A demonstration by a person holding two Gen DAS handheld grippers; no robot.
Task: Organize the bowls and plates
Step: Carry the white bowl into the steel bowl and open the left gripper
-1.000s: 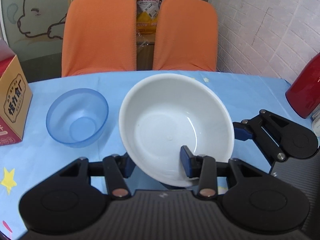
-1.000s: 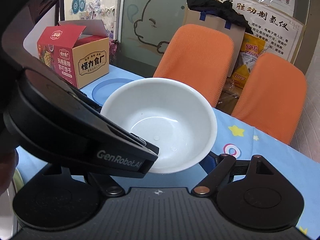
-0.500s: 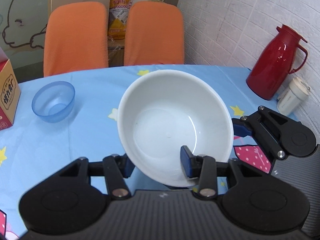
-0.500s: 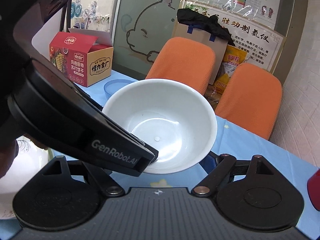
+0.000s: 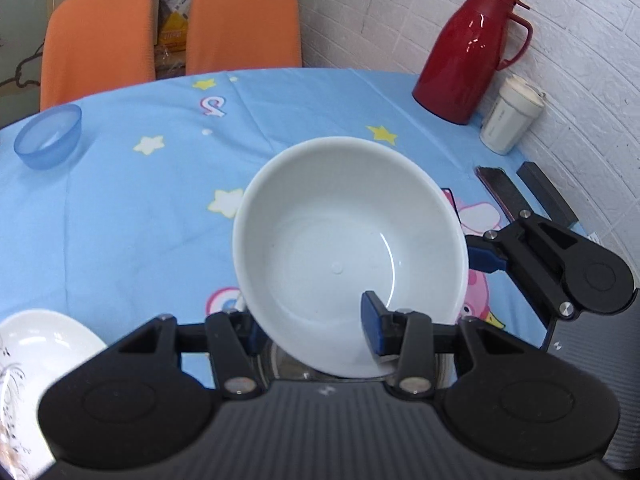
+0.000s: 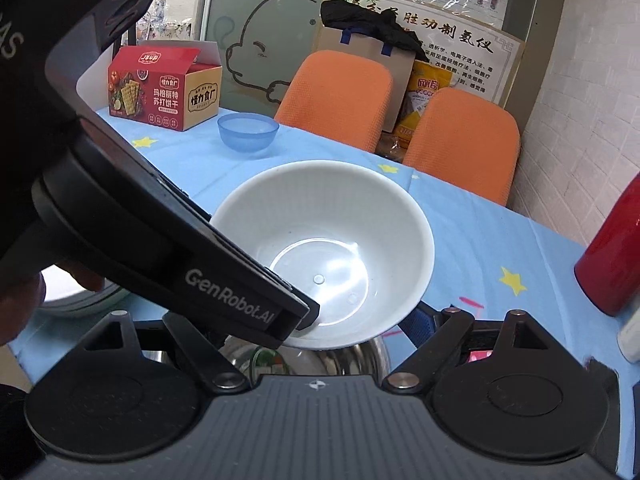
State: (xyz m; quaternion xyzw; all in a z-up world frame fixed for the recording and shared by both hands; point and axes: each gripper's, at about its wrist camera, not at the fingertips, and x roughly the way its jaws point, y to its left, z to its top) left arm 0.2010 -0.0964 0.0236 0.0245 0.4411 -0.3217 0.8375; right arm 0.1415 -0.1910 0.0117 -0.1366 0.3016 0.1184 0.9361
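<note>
A white bowl is held above the blue tablecloth, over a steel bowl whose rim shows just below it. My left gripper has one blue pad inside the bowl and one outside, shut on its near rim. My right gripper holds the same bowl by its rim from the other side; its fingers also show in the left wrist view. A small blue bowl stands far left, also in the right wrist view. A white plate lies at the near left.
A red thermos and a white cup stand at the right by the brick wall. Two dark flat items lie near them. A cracker box stands at the far left. Two orange chairs are behind the table.
Both grippers carried the white bowl back and to the right, away from the blue bowl, and lowered it over the steel bowl. The plate and thermos came into view.
</note>
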